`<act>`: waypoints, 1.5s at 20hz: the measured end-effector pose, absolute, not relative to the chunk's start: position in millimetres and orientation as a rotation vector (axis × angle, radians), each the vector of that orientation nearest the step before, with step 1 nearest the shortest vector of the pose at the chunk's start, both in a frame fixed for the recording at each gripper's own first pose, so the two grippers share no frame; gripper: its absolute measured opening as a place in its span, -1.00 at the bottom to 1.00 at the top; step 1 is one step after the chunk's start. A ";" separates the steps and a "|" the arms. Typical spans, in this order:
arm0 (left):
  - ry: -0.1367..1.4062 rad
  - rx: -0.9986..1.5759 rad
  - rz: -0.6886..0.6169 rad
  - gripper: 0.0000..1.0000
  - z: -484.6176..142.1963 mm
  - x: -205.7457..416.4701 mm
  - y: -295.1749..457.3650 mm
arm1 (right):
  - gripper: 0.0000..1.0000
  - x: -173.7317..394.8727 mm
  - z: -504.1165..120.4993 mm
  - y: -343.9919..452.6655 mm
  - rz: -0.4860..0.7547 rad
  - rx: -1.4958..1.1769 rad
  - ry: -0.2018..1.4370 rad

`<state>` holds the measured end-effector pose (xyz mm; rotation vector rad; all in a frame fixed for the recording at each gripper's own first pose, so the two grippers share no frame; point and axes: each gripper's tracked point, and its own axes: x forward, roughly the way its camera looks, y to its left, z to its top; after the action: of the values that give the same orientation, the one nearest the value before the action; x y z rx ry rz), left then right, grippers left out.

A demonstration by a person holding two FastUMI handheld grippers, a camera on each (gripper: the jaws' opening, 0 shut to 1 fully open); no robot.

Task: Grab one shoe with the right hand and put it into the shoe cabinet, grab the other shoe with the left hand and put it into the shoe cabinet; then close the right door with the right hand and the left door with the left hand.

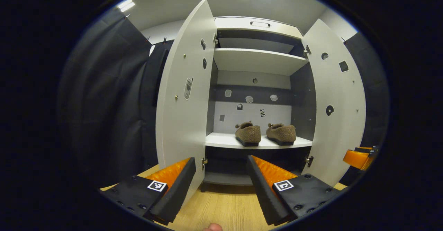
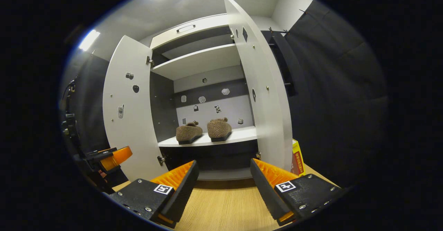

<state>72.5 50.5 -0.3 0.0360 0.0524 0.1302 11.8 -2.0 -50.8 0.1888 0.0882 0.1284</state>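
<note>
Brown fuzzy slippers are what we see first in the left gripper view: the left brown fuzzy slipper [image 1: 248, 133] and the right brown fuzzy slipper [image 1: 281, 133] sit side by side, just apart, on the white middle shelf [image 1: 221, 141] of the tall white shoe cabinet [image 1: 258, 25], toward that shelf's right half. Above them the upper white shelf [image 1: 258, 60] carries nothing we can make out. The left white door [image 1: 185, 96] and the right white door [image 1: 337, 99] both stand wide open. Our left gripper [image 1: 219, 184] hangs over the pale wooden floor [image 1: 221, 206] before the cabinet, fingers spread apart, nothing between them. At the right edge we see part of the other gripper [image 1: 360, 157].

In the right gripper view, the two slippers [image 2: 188, 133] [image 2: 219, 129] rest on the same shelf [image 2: 242, 134], near its middle. Both doors [image 2: 129, 109] [image 2: 264, 85] are open. Our right gripper [image 2: 224, 186] has its fingers apart and empty. A yellow and red box [image 2: 297, 158] stands on the floor behind the right door's lower edge.
</note>
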 end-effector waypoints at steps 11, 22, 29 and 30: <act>0.047 0.048 0.107 0.94 -6.7 56.8 38.2 | 0.85 15.1 43.2 -171.0 -0.163 0.068 -0.034; 0.078 0.058 0.139 0.94 -13.2 38.6 49.7 | 0.85 90.2 109.6 -203.3 -0.150 0.051 -0.108; 0.071 0.061 0.146 0.99 -10.7 41.3 49.5 | 0.80 95.1 116.4 -189.4 -0.133 -0.015 -0.123; 0.068 0.059 0.143 0.94 -9.6 42.7 48.7 | 0.80 93.4 116.1 -181.0 -0.119 -0.018 -0.123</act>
<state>42.7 48.7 -9.6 0.0588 0.0679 0.1429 93.4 -181.0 116.1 -0.0181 -0.1232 -0.1187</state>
